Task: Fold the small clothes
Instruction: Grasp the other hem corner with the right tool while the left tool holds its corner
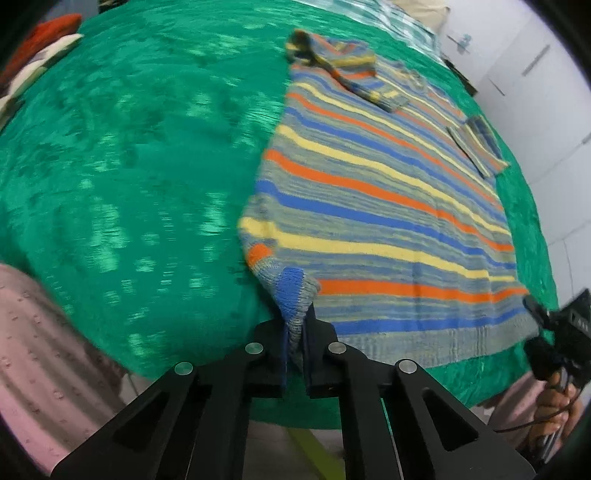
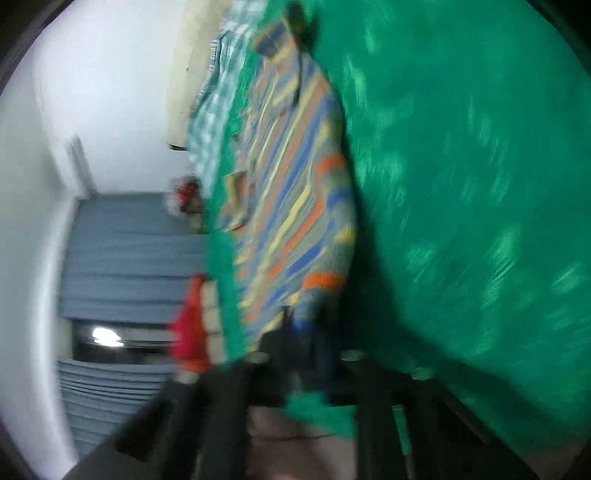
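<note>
- Evidently the fold is only starting: nearest the left wrist camera, the left gripper [image 1: 295,343] is clamped tight on the near left hem corner of the striped sweater [image 1: 369,206], and the knit is pinched into a ridge between the jaws.
- In the right wrist view, which is badly blurred, the right gripper [image 2: 299,343] has its jaws drawn close together around the other hem corner; blue knit shows between them, so I judge it gripped, though the blur leaves the contact itself unclear.
- From the left wrist camera that same right gripper shows as a dark body at the far right hem corner, with the person's hand [image 1: 557,402] below it.
- The sweater lies flat and face-up on the green bedspread [image 1: 129,166], hem toward the person, neckline at the far end; both sleeves are already turned in over the body, the left sleeve [image 1: 354,74] across the chest.
- Next, I judge, both corners must rise together and travel toward the collar, kept level and taut so the hem lands square and the tucked sleeves do not slip out.
- Farther off, a checked cloth [image 1: 402,22] lies beyond the collar.
- No brand, label or legible writing is visible anywhere.
</note>
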Action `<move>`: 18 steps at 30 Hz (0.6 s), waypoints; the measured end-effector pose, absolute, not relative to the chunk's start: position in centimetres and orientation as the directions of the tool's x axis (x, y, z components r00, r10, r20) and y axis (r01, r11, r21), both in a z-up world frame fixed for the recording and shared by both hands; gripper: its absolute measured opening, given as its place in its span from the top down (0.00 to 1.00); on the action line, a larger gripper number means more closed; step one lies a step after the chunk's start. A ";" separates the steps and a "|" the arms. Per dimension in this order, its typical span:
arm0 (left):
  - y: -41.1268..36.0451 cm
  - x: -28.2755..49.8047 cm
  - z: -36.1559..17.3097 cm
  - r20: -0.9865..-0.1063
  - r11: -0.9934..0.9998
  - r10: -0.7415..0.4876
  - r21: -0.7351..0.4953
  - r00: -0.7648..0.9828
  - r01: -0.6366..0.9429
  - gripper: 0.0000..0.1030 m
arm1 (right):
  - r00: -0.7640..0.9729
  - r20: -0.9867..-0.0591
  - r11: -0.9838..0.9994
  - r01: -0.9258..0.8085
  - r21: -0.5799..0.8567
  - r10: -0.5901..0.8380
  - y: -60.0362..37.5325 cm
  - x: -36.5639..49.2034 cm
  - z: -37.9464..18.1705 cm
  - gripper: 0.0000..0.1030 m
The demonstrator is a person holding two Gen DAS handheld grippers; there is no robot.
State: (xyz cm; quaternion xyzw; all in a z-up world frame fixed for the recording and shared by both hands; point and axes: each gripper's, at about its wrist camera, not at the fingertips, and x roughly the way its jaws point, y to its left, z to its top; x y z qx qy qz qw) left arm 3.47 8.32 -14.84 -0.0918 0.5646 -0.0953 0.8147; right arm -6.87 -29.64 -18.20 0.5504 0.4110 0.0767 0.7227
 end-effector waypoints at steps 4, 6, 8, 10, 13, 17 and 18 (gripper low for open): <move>9.2 2.9 -14.7 -0.911 0.966 -0.250 -0.258 0.327 0.020 0.97 | 0.539 -0.731 0.672 0.359 0.648 0.418 -29.0 -8.1 -15.7 0.93; 8.7 2.9 -15.1 -0.919 0.975 -0.219 -0.221 0.327 0.032 0.97 | 0.459 -0.813 0.745 0.384 0.546 0.359 -28.2 -8.4 -16.5 0.94; 8.2 3.0 -15.4 -0.927 0.981 -0.192 -0.189 0.323 0.042 0.97 | 0.435 -0.838 0.750 0.420 0.512 0.328 -28.8 -9.1 -18.1 0.94; 8.2 2.9 -15.1 -0.927 0.982 -0.188 -0.183 0.326 0.047 0.97 | 0.451 -0.827 0.732 0.427 0.530 0.336 -29.0 -9.2 -18.3 0.95; 8.7 2.8 -14.8 -0.923 0.978 -0.206 -0.200 0.325 0.050 0.97 | 0.451 -0.838 0.770 0.398 0.498 0.309 -28.6 -9.2 -17.5 0.95; 10.5 2.3 -12.7 -0.885 0.956 -0.283 -0.294 0.371 0.028 0.97 | 0.546 -0.802 0.895 0.195 0.402 0.242 -25.8 -9.4 -11.9 0.95; 10.7 2.2 -12.5 -0.885 0.958 -0.272 -0.284 0.378 0.025 0.97 | 0.562 -0.792 0.922 0.126 0.367 0.239 -24.9 -9.6 -10.7 0.94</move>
